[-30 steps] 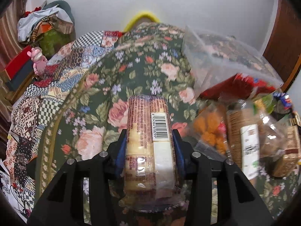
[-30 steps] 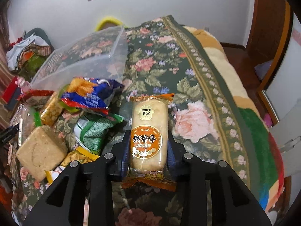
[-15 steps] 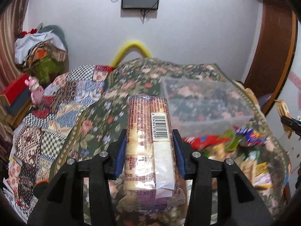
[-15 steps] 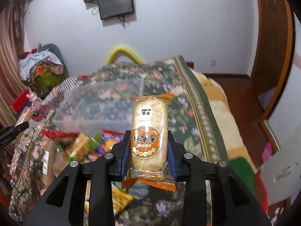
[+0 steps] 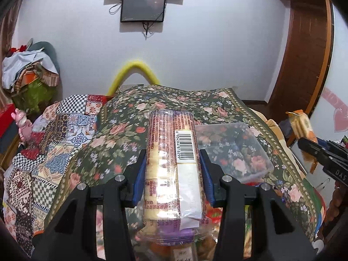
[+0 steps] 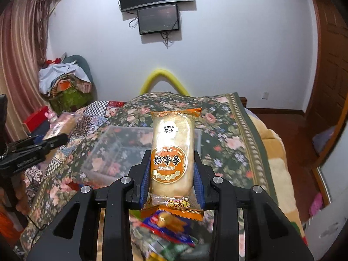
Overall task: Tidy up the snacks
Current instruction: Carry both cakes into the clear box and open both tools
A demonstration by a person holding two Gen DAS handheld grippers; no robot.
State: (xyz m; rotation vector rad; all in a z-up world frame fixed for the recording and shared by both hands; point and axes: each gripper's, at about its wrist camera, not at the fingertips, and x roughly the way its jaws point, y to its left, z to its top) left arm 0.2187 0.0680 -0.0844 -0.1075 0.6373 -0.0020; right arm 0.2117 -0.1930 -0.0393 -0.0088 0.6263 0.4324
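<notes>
My left gripper point(image 5: 173, 163) is shut on a clear-wrapped biscuit pack point(image 5: 171, 165) with a barcode, held up above the bed. My right gripper point(image 6: 171, 165) is shut on an orange-labelled rice cake packet point(image 6: 171, 152), also lifted. A clear plastic box point(image 5: 235, 150) sits on the floral bedspread just right of the left gripper; in the right wrist view the box point(image 6: 117, 150) lies ahead and left. Each gripper shows in the other's view: the right one point(image 5: 313, 148) at the far right, the left one point(image 6: 43, 141) at the far left.
A heap of snack packets point(image 6: 169, 228) lies on the floral bedspread point(image 5: 134, 117) below the grippers. A patchwork quilt point(image 5: 54, 134) covers the bed's left side. A clothes pile point(image 5: 30, 69) stands far left, a wooden door point(image 5: 304, 54) right, screens point(image 6: 156, 4) on the wall.
Both grippers have risen and tilted up with their packets still held. The snack heap has dropped low in both views, and the wall and screens now show.
</notes>
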